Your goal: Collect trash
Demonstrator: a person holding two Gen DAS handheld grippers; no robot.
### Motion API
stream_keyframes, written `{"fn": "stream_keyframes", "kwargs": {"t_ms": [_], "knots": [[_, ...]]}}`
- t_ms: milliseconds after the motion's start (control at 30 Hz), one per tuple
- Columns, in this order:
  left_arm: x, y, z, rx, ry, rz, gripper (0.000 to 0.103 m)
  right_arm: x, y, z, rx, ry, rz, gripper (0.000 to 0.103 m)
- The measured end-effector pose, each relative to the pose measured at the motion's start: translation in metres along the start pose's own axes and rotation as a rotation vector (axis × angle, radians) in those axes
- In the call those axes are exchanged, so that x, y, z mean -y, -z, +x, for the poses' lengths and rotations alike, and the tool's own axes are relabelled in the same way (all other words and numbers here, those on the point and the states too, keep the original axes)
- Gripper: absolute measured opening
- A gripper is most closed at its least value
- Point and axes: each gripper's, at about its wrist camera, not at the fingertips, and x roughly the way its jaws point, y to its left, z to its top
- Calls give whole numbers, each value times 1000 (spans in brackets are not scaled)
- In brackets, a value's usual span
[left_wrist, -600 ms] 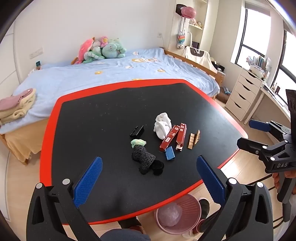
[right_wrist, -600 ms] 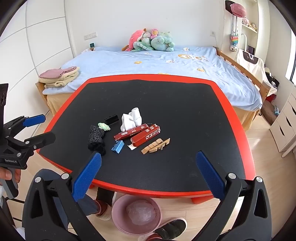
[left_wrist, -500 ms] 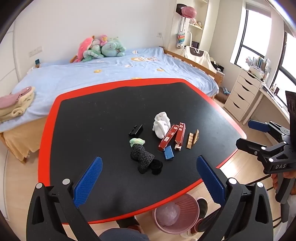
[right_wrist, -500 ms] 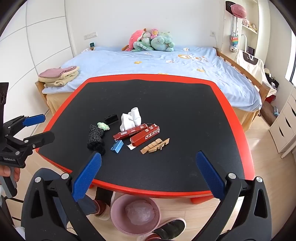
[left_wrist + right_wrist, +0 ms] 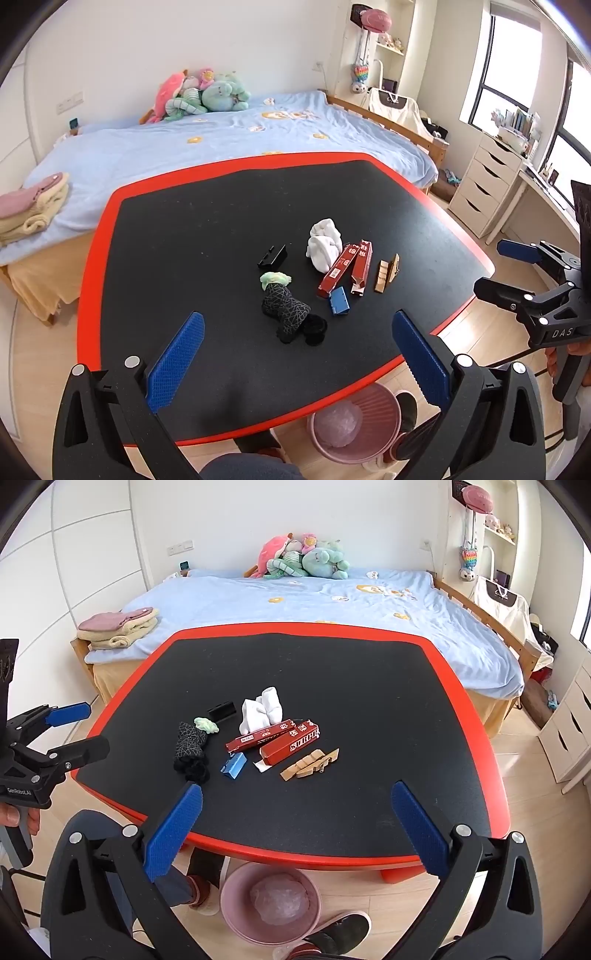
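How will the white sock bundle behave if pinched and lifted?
The white sock bundle looks soft and folded, so probably floppy and compressible. Likely light and may unfold. It touches the red box, so lifting could nudge that.

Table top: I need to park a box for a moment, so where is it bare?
The table is bare across its far half toward the bed and on its right side, beyond the wooden clothespins. It is crowded left of center, from the black sock to the red cartons.
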Motion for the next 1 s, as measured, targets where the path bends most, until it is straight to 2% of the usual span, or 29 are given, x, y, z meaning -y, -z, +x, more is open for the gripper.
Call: {"fn": "stream_keyframes", "kwargs": {"t_ms": [1000], "knots": [[-7, -1, 7, -33, 3, -31, 97, -7, 0, 12, -26, -21, -11, 100]]}}
